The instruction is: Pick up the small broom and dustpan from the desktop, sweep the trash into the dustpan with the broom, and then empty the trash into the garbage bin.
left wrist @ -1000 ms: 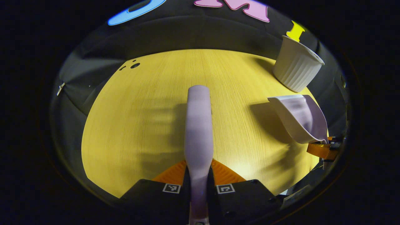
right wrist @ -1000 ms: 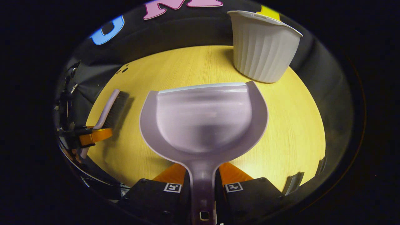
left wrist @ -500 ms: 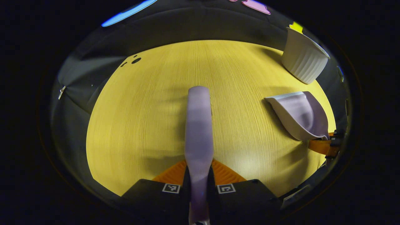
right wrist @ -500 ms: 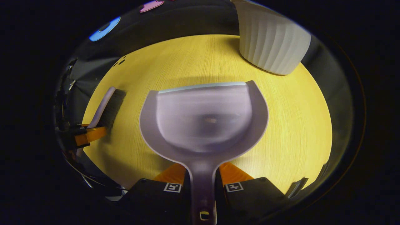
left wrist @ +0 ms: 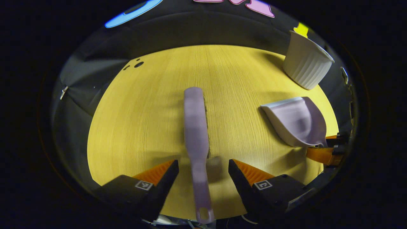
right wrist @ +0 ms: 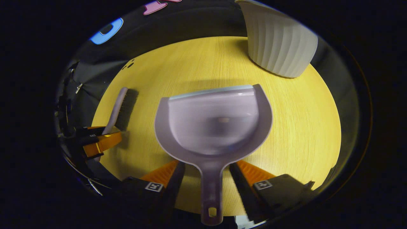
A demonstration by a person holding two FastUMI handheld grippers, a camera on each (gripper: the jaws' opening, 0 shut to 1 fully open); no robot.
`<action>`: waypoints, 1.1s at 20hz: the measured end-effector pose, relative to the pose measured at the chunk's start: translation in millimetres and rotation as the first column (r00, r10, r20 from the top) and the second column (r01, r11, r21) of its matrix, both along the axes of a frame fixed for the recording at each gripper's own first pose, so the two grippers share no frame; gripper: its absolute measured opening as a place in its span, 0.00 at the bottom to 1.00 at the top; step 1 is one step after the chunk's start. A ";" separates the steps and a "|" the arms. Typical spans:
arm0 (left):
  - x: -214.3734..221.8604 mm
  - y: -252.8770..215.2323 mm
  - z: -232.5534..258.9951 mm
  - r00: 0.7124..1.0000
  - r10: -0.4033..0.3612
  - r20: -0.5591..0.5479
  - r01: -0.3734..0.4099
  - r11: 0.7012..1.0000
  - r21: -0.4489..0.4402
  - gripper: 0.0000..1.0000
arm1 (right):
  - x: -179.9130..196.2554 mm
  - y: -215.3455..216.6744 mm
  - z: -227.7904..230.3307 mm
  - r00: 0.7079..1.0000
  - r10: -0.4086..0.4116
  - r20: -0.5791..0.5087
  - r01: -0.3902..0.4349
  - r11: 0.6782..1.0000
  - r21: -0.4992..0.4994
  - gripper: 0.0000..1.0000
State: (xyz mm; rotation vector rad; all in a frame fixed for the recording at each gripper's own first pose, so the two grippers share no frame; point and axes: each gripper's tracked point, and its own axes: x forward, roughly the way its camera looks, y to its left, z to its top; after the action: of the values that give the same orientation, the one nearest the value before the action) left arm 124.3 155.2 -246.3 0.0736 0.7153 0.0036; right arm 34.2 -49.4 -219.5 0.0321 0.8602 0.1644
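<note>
The lilac broom [left wrist: 196, 133] lies on the yellow wooden desktop [left wrist: 143, 111], its handle running between the spread fingers of my left gripper [left wrist: 203, 168], which is open and not pressing on it. In the right gripper view the lilac dustpan [right wrist: 216, 124] rests on the desktop [right wrist: 302, 127], mouth facing away, handle between the parted fingers of my open right gripper [right wrist: 206, 173]. The pan's inside looks blurred. The white ribbed garbage bin [right wrist: 279, 44] stands just beyond the pan, to its right. The broom [right wrist: 122, 106], dark bristles facing the pan, lies left of it by the left gripper [right wrist: 98, 143].
In the left gripper view the dustpan [left wrist: 297, 119] lies at the right with the right gripper [left wrist: 324, 152] behind its handle, and the bin [left wrist: 306, 63] stands at the far right corner. Small dark holes [left wrist: 136, 64] mark the desktop's far left. Black cloth surrounds the table.
Both grippers have opened, letting go of the broom handle and the dustpan handle. Broom and dustpan now lie loose between the fingers.
</note>
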 end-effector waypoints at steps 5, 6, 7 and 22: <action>-30.7 -28.6 62.2 0.982 0.028 0.188 -0.006 0.994 -0.112 0.99 | -2.7 -17.2 65.6 0.987 0.029 0.155 -0.033 0.999 0.023 0.99; -32.6 -30.1 77.3 0.971 0.034 0.235 -0.006 0.993 -0.119 0.98 | -1.1 -19.2 84.0 0.978 0.034 0.207 -0.040 0.999 0.023 0.99; -39.7 -33.2 93.0 0.958 0.039 0.285 -0.006 0.993 -0.117 0.97 | 0.3 -21.0 104.5 0.964 0.042 0.263 -0.050 0.998 0.025 0.99; -165.8 -33.3 277.5 0.566 0.025 0.824 -0.011 1.000 -0.022 0.96 | -63.4 3.8 289.9 0.583 0.010 0.812 -0.042 0.999 0.018 0.98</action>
State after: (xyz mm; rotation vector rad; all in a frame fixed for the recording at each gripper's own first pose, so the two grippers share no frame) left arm -41.5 121.9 31.2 0.0416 -0.2530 0.0506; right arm -29.3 -45.6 70.4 -0.0258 -0.0880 0.1972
